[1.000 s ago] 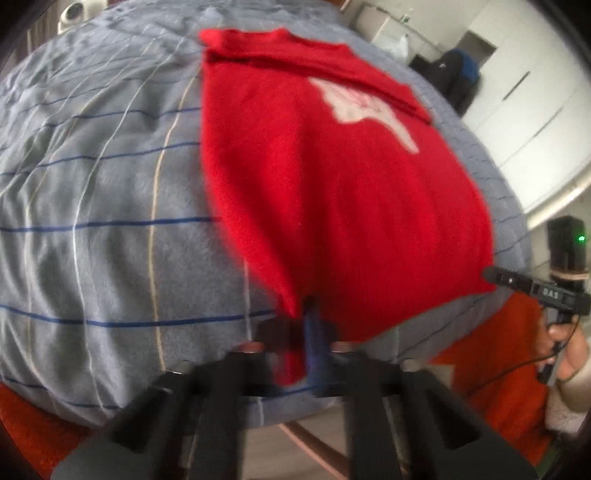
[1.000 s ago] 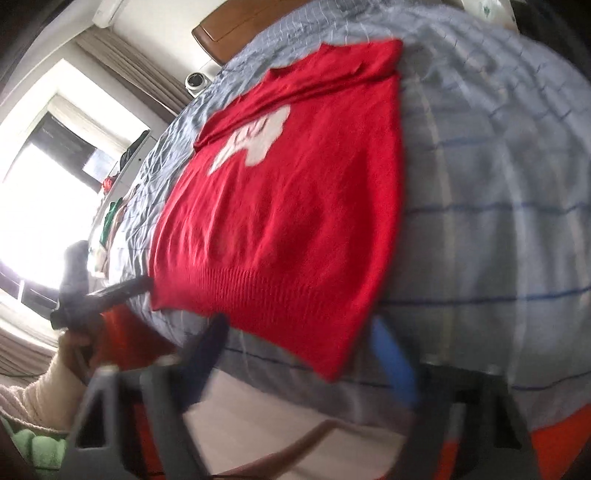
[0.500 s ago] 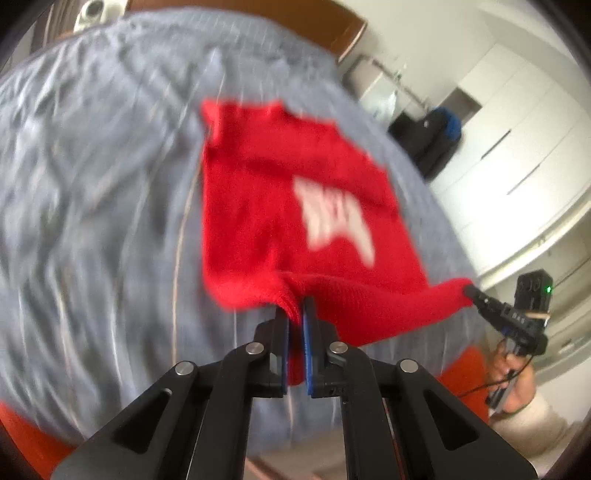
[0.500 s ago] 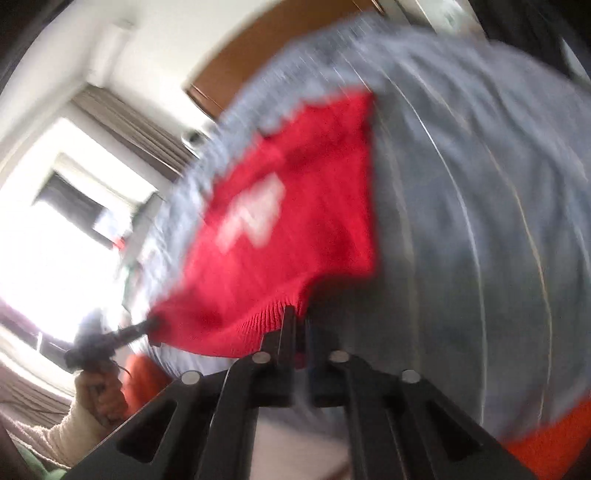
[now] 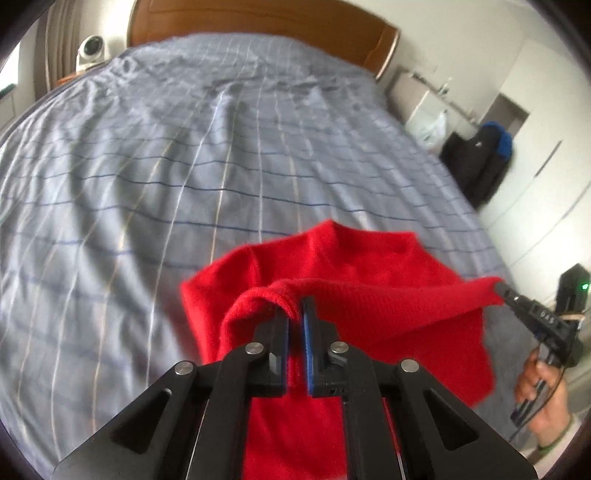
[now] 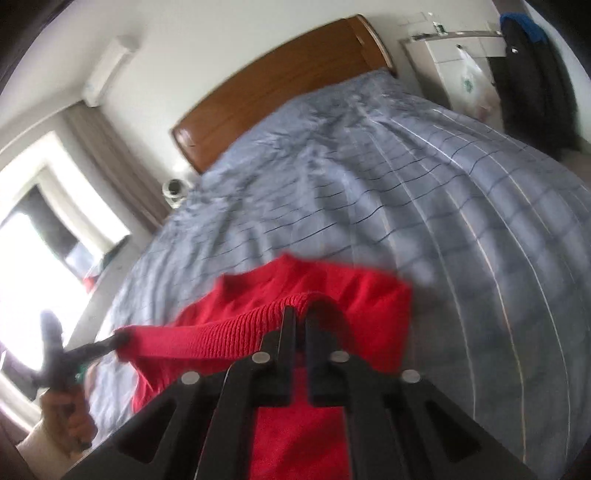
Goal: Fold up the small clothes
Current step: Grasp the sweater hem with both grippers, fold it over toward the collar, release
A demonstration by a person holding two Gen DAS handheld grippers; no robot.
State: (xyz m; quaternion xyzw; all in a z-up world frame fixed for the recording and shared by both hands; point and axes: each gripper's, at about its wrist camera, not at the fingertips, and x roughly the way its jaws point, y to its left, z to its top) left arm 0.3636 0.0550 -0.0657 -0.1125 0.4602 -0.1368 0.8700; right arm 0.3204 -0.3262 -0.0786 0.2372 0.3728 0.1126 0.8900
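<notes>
A small red knitted sweater (image 5: 369, 273) lies on the grey-blue checked bed cover (image 5: 184, 166), doubled over with its ribbed hem lifted toward the collar end. My left gripper (image 5: 295, 314) is shut on one hem corner. The hem stretches right to my right gripper (image 5: 499, 286), whose tip pinches the other corner. In the right wrist view my right gripper (image 6: 301, 314) is shut on the ribbed hem of the sweater (image 6: 229, 332), and my left gripper (image 6: 120, 338) holds the far corner at the left. The white chest print is hidden under the fold.
A wooden headboard (image 5: 258, 18) stands at the far end of the bed. A white round device (image 5: 90, 50) sits at the back left. A white cabinet (image 5: 424, 99) and dark bags (image 5: 480, 166) stand to the right. A window with curtains (image 6: 55, 221) is on the left side.
Both grippers lifted the hem off the near bed edge and carried it far toward the headboard, folding the sweater over itself. The right gripper went from open to shut on the hem.
</notes>
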